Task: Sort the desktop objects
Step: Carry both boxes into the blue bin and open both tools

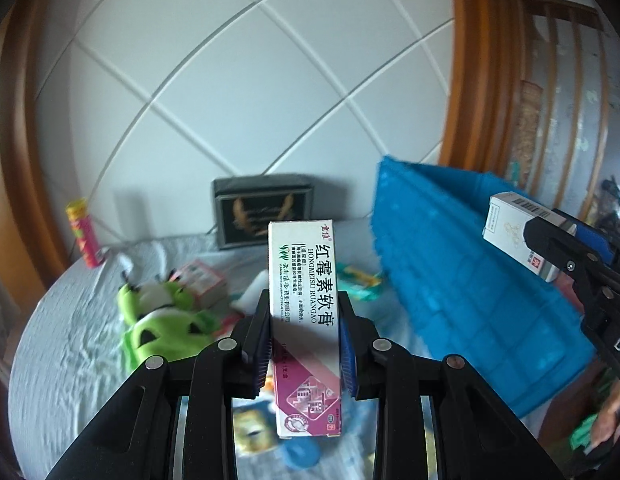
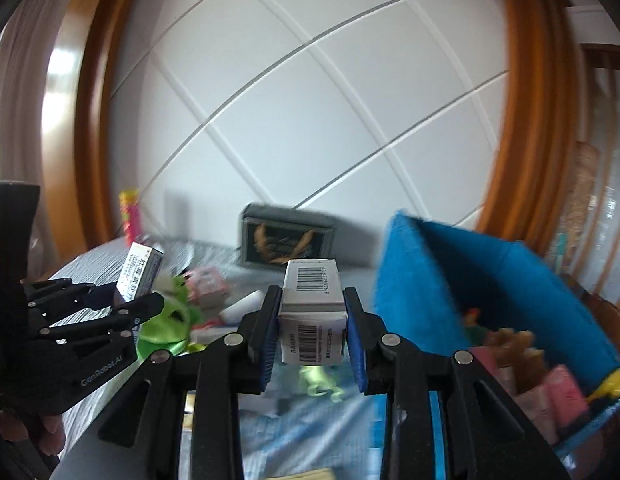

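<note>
Far left on the grey bedspread (image 1: 70, 340) we see a red and yellow canister (image 1: 84, 232) standing against the white panelled wall. Next comes a green plush frog (image 1: 162, 316) lying on the cloth, with a small pink box (image 1: 202, 280) just beside it. Our left gripper (image 1: 306, 344) is clamped on an erythromycin ointment box (image 1: 306, 300), white with a magenta end, held upright above the bedspread between the blue pads. Behind it a dark framed plaque (image 1: 264, 210) leans at the wall. Further right, our right gripper (image 2: 312, 336) is closed on a white barcoded carton (image 2: 312, 304), also lifted clear of the bed. At the far right stands a blue fabric bin (image 2: 490, 280), open, with pink boxes and a yellow item inside.
</note>
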Tool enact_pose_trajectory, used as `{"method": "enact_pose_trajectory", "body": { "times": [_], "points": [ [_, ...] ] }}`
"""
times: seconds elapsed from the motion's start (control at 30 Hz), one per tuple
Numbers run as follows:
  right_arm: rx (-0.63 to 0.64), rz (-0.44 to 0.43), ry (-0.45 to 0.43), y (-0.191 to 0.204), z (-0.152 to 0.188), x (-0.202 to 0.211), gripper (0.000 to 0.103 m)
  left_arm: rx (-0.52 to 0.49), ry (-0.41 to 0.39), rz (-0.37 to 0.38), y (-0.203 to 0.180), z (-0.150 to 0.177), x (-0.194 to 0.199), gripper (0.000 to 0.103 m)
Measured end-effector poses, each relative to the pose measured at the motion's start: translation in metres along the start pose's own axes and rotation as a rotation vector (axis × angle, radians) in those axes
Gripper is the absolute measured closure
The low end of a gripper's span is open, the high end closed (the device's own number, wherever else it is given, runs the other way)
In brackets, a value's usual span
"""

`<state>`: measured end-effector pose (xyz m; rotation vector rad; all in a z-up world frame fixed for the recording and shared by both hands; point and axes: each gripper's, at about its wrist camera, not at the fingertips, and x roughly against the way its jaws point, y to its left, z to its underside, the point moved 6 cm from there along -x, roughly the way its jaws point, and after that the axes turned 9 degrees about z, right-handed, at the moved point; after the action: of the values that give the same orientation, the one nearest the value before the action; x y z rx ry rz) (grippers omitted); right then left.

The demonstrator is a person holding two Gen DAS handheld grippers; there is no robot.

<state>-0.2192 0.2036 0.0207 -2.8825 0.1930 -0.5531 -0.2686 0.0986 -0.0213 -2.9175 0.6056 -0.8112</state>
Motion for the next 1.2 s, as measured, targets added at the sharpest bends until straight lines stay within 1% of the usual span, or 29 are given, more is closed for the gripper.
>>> {"method": "enact_pose_trajectory", "body": {
  "times": [0.13, 0.3, 0.37, 0.43, 0.5, 0.63, 0.77, 0.87, 1.03, 1.1, 1.2],
  "points": [
    [-0.040, 0.081, -0.020, -0.078, 0.004, 0.013, 0.073, -0.042, -0.031, 0.086, -0.078, -0.021, -0.013, 0.075],
    [-0.083, 0.162, 0.010, -0.171, 0.028, 0.010, 0.073, -0.110, -0.058, 0.181, -0.184, -0.044, -0.032, 0.075],
    [-0.096, 0.180, 0.025, -0.205, 0.041, 0.007, 0.073, -0.119, -0.045, 0.205, -0.216, -0.044, -0.041, 0.075],
    [-0.103, 0.189, 0.039, -0.231, 0.052, 0.004, 0.073, -0.129, -0.003, 0.221, -0.246, -0.036, -0.057, 0.075],
    [-0.108, 0.180, 0.055, -0.250, 0.062, 0.002, 0.073, -0.137, 0.043, 0.233, -0.271, -0.027, -0.073, 0.075],
    [-0.124, 0.158, 0.105, -0.279, 0.087, -0.007, 0.073, -0.135, 0.147, 0.208, -0.297, -0.005, -0.103, 0.075],
    [-0.141, 0.130, 0.147, -0.299, 0.107, -0.019, 0.073, -0.122, 0.224, 0.171, -0.301, 0.011, -0.124, 0.075],
    [-0.152, 0.103, 0.167, -0.303, 0.117, -0.028, 0.073, -0.118, 0.249, 0.155, -0.305, 0.017, -0.133, 0.075],
    [-0.153, 0.077, 0.185, -0.307, 0.124, -0.037, 0.073, -0.106, 0.271, 0.159, -0.311, 0.023, -0.139, 0.075],
    [-0.153, 0.080, 0.195, -0.309, 0.125, -0.040, 0.073, -0.100, 0.278, 0.170, -0.313, 0.026, -0.141, 0.075],
    [-0.164, 0.094, 0.207, -0.315, 0.127, -0.040, 0.073, -0.104, 0.284, 0.166, -0.315, 0.030, -0.143, 0.074]
  ]
}}
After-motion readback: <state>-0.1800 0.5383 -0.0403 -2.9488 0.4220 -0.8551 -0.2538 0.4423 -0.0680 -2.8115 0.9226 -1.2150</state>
